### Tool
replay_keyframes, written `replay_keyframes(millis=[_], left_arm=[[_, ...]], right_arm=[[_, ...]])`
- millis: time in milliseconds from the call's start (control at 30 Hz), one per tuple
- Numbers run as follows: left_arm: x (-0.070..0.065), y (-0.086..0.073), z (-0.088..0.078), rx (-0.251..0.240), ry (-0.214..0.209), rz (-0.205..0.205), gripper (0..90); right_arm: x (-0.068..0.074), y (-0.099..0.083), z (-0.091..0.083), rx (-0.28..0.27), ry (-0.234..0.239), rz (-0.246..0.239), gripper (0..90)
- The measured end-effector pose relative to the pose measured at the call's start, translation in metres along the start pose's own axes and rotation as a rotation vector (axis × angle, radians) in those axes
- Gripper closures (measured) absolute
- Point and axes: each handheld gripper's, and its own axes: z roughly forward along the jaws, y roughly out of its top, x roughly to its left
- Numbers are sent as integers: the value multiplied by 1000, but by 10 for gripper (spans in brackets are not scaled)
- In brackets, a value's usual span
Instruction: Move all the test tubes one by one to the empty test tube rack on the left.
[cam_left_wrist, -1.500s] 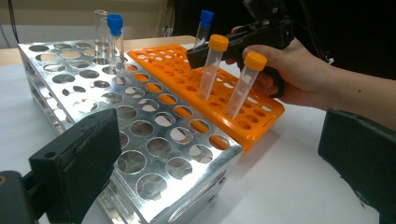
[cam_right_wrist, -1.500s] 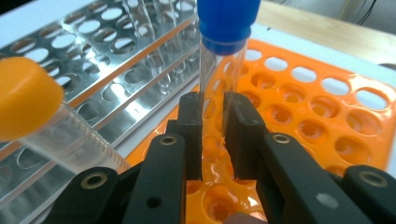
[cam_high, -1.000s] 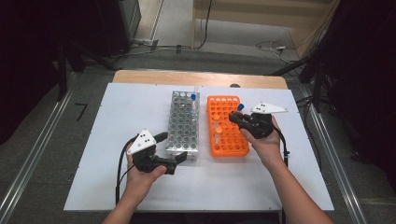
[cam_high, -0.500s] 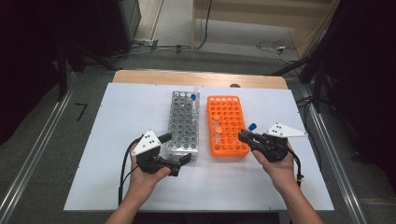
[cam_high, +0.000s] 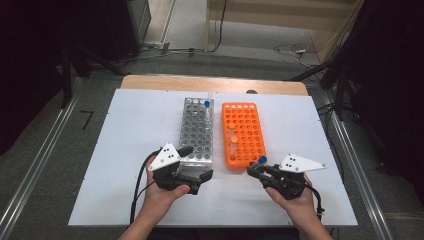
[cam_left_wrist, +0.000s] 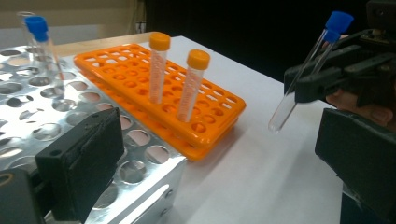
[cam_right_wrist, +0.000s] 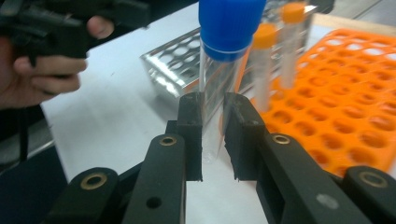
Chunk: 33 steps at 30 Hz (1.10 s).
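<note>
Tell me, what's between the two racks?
Nothing: the high view shows a bare strip of white table between the metal rack and the orange rack.

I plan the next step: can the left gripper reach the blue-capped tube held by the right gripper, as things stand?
Probably yes. The left gripper is open, and bare table lies between it and the blue-capped tube, which the right gripper holds tilted above the table.
</note>
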Motion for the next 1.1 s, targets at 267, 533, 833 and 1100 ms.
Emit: replay_keyframes(millis=[267, 533, 833, 1100], left_arm=[[-12, 1, 8, 9, -54, 9, 42], [-22, 3, 14, 18, -106, 18, 133], [-35, 2, 24, 38, -162, 60, 382], [-38, 1, 27, 43, -195, 78, 610]], right_arm=[[20, -5, 23, 53, 46, -33, 746], [33, -6, 37, 82, 68, -46, 746], [42, -5, 45, 96, 90, -58, 745], [45, -5, 48, 107, 94, -82, 746]])
